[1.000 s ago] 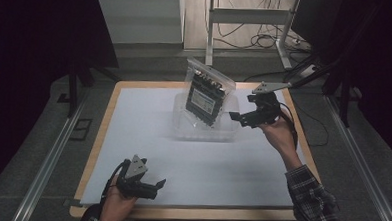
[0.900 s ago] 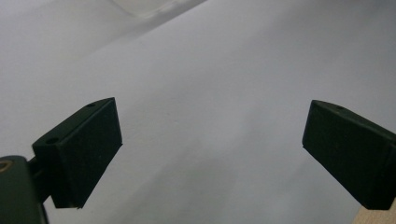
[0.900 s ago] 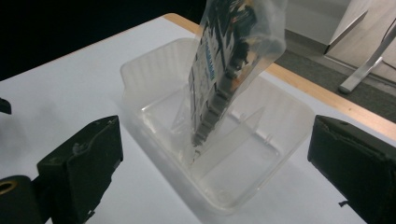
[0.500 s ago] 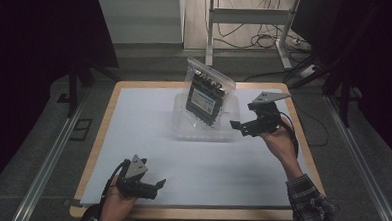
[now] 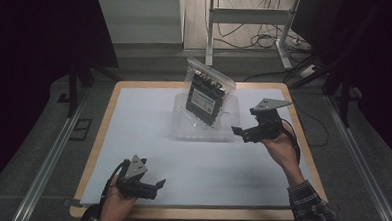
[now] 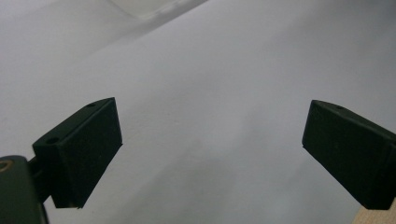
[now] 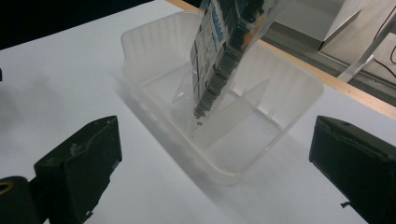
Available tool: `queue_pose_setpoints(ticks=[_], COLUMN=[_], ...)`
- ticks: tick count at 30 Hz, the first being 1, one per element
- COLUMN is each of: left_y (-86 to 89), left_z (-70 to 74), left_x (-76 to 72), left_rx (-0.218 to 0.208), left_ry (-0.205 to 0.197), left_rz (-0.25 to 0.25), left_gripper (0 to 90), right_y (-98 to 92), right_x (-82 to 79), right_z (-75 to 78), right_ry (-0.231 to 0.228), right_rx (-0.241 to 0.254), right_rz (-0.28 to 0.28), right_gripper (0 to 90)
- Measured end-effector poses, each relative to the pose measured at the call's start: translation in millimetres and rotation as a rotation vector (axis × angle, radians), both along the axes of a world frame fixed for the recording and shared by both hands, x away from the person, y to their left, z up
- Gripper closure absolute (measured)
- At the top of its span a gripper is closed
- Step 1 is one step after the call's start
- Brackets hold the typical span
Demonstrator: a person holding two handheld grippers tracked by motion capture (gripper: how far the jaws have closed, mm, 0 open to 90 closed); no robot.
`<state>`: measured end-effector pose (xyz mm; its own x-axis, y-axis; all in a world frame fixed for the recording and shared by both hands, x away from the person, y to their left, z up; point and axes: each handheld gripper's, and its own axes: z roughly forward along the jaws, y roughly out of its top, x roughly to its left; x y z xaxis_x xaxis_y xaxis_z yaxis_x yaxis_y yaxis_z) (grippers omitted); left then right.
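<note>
From the high view, a clear plastic tub (image 5: pixel 203 126) is seen at the far middle of the white counter (image 5: pixel 142 138), with a bagged circuit board (image 5: pixel 205 97) standing tilted inside it. The right gripper (image 5: pixel 240 132) is held just beside the tub, jaws spread and empty. The left gripper (image 5: pixel 156 185) is parked near the front edge, well apart.

In the left gripper view, jaws are spread wide over bare counter.

In the right gripper view, the tub (image 7: pixel 280 79) and board (image 7: pixel 219 60) are framed between open jaws, untouched.

The room is dim and dark at the edges. Overhead light brightens the white table (image 5: pixel 147 138). Near claw jaws look soft and out of focus.
</note>
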<state>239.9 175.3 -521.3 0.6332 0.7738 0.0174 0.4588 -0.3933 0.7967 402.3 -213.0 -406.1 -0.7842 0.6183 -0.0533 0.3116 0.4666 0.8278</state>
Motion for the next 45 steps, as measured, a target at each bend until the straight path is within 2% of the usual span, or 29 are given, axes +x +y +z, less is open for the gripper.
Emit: queue_pose_setpoints(ticks=[13, 22, 32, 45], left_y=[0.7, 0.8, 1.4, 1.2], left_z=[-0.1, -0.4, -0.5, -0.4], left_x=[0.0, 0.0, -0.5, -0.7], left_rx=[-0.004, -0.004, -0.004, -0.001], left_ry=[-0.001, 0.000, -0.001, -0.003], left_rz=[0.002, -0.001, -0.001, -0.001], left_gripper=[4.6, 4.6, 4.6, 4.7], right_y=[-2.0, -1.4, -2.2, -8.4], right_x=[-7.5, -13.1, -23.2, -37.1], right_z=[-8.6, -15.8, -23.7, -27.0], right_ry=[-0.014, -0.007, 0.002, -0.013], right_rx=[-0.011, -0.020, -0.019, -0.014], right_rz=[0.032, 0.047, 0.046, 0.029], right_gripper=[0.9, 0.3, 0.0, 0.0])
